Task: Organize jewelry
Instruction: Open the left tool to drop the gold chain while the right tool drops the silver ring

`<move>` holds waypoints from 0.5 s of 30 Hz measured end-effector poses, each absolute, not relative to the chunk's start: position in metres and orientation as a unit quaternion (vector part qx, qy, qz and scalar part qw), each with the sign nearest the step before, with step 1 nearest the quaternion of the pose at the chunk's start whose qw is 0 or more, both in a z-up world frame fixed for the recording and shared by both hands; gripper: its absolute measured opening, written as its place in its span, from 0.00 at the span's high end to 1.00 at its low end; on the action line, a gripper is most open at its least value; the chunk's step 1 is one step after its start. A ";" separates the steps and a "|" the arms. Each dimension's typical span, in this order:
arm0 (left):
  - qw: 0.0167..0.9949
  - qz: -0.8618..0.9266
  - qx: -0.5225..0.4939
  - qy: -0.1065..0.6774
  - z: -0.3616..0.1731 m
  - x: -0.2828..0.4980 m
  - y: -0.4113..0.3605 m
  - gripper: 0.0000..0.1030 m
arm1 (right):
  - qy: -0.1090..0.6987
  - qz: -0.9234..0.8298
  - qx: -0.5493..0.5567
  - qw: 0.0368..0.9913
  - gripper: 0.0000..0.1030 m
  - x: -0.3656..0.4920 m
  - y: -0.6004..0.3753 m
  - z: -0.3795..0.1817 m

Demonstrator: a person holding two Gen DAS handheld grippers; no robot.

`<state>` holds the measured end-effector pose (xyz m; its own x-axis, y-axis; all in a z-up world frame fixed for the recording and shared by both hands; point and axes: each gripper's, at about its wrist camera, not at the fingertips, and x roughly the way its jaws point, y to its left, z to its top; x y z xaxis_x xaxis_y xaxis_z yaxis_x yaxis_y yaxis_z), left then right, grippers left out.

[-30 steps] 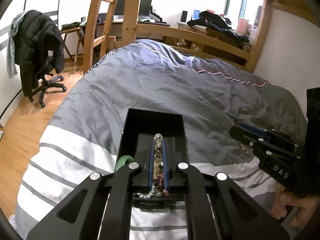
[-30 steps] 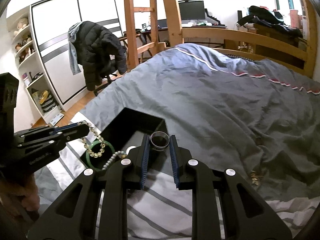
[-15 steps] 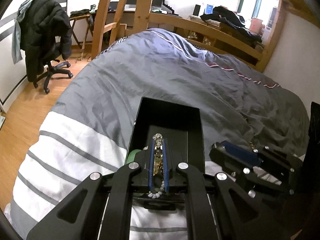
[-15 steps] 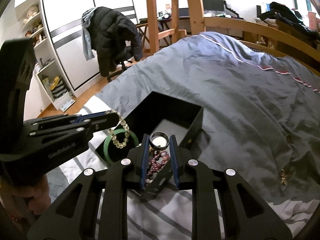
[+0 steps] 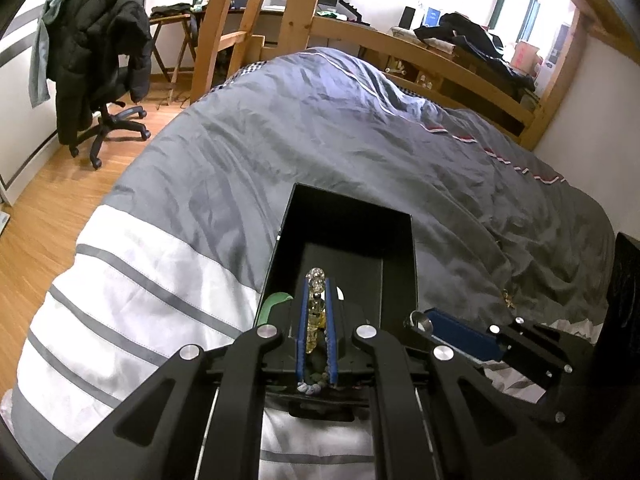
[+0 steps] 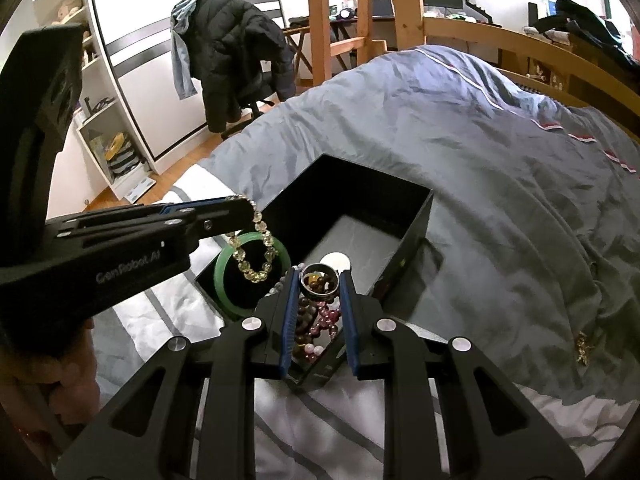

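Note:
A black open box [image 6: 414, 216] [image 5: 404, 248] lies on the bed. In it are a green bangle [image 6: 224, 276], red and brown beaded bracelets [image 6: 316, 316] and a white round piece [image 6: 335, 259]. My left gripper [image 5: 316, 284] is shut on a yellow beaded bracelet [image 6: 256, 256] that hangs above the box's left end. My right gripper [image 6: 320, 276] is shut on a silver ring [image 6: 320, 282] and holds it over the box. The ring also shows in the left wrist view [image 5: 418, 318].
A small gold jewelry piece [image 6: 582, 346] lies on the grey duvet [image 6: 480, 140] right of the box. An office chair with a black jacket [image 6: 236, 52] and a white shelf unit [image 6: 104, 120] stand left of the bed. A wooden ladder [image 6: 340, 20] stands beyond.
Both grippers have moved in over the box. The right gripper with the ring has come left and closer above the beads. The left one still holds the hanging bracelet.

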<state>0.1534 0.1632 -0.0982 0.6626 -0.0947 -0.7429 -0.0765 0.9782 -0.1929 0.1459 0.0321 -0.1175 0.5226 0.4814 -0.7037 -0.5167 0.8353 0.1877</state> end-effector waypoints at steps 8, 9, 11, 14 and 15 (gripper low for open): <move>0.914 0.016 -0.117 0.387 -0.092 0.150 0.170 0.52 | 0.406 0.279 -0.021 0.870 0.47 0.147 0.025 -0.122; 0.915 0.019 -0.122 0.385 -0.091 0.150 0.171 0.47 | 0.402 0.280 -0.016 0.872 0.36 0.147 0.023 -0.121; 0.916 0.027 -0.126 0.379 -0.090 0.149 0.174 0.42 | 0.397 0.274 -0.014 0.876 0.31 0.146 0.019 -0.119; 0.920 0.031 -0.136 0.365 -0.086 0.147 0.176 0.34 | 0.386 0.251 -0.015 0.888 0.20 0.146 0.007 -0.114; 0.922 0.032 -0.136 0.361 -0.085 0.146 0.177 0.28 | 0.380 0.238 -0.015 0.894 0.12 0.146 -0.001 -0.113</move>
<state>0.1457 0.1769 -0.0853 0.7368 -0.0399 -0.6750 -0.1571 0.9608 -0.2283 0.1464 -0.0006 -0.1133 0.5981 0.4145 -0.6859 -0.4370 0.8861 0.1545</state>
